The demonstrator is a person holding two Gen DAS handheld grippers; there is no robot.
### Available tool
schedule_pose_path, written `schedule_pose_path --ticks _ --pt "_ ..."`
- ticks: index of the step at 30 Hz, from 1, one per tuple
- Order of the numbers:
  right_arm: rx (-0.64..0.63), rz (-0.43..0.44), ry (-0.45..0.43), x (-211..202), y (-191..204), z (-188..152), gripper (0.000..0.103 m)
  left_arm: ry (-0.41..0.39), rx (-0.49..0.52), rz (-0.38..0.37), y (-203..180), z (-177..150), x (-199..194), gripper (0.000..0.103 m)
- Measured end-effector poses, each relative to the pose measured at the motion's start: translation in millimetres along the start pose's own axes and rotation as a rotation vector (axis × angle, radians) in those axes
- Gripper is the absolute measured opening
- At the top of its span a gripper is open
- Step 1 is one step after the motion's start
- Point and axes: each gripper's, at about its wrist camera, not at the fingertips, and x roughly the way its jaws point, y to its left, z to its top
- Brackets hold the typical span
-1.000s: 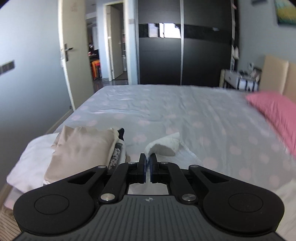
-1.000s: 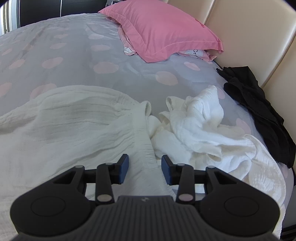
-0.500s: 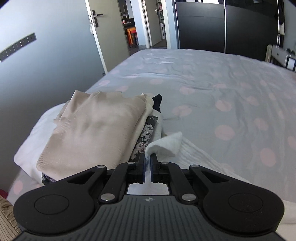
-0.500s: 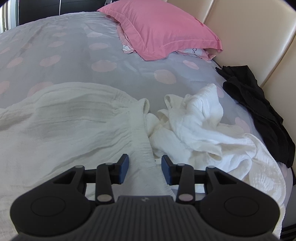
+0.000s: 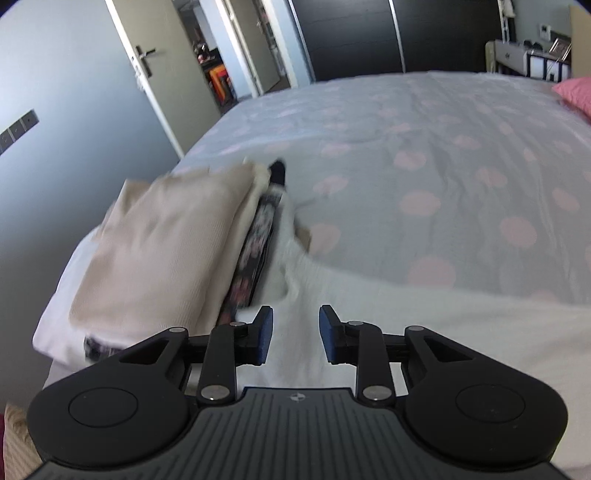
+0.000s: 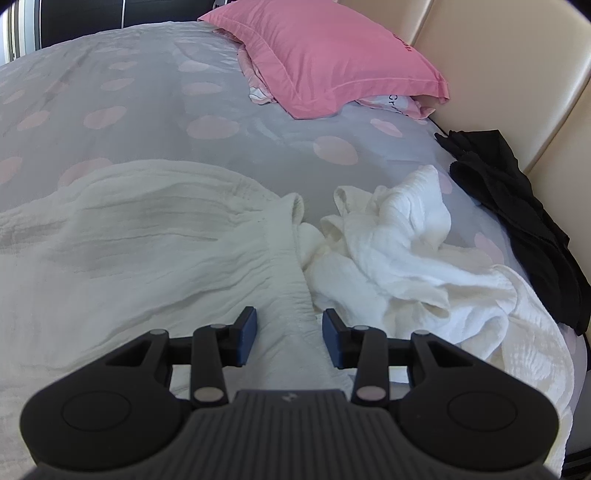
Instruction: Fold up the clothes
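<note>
White crinkled garment [image 6: 147, 251]: spread flat on polka-dot bed [image 5: 424, 155]. Left gripper [image 5: 296, 334]: jaws opening, garment fabric between, unpinched. Right gripper [image 6: 289, 334]: jaws spread over garment's edge. Folded stack [image 5: 162, 251] at left; crumpled white clothes [image 6: 406, 243], black garment [image 6: 517, 214], pink pillow [image 6: 332, 55] at right.

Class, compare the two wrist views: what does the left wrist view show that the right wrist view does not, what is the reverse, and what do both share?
Only the left wrist view shows the stack of folded clothes with a beige top layer, the open grey door and the black wardrobe.

Only the right wrist view shows the crumpled white garment pile, the black garment and the beige padded headboard.

Both show the grey pink-dotted bedspread, the pink pillow and the spread cream-white garment.
</note>
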Motion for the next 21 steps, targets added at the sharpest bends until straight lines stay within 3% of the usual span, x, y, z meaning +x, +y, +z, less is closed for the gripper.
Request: schedule_pose_path --ticks 4,6,9,11,18,21 --pt "-0.001 0.01 -0.003 -3.4 1.3 0.0 0.044 0.079 -0.018 0.022 7.0 -27.7 21.1 0.026" --pt "-0.003 0.016 -0.004 -4.9 2.3 0.1 0.044 0.079 -0.019 0.031 9.6 -35.8 31.9 0.026" --pt "-0.009 0.017 -0.002 -5.9 5.1 0.5 0.044 0.063 -0.05 -0.01 13.0 -35.8 39.7 0.0" --pt "-0.019 0.016 -0.003 -5.9 7.0 0.2 0.045 0.023 -0.047 -0.054 9.1 -29.1 38.3 0.0" --pt "-0.036 0.006 0.009 -1.0 11.5 -0.3 0.045 -0.031 0.1 -0.11 -36.0 0.5 34.8 0.0" --pt "-0.037 0.012 0.005 -0.8 10.3 -0.8 0.046 -0.05 0.116 -0.055 -43.5 5.0 27.5 0.0"
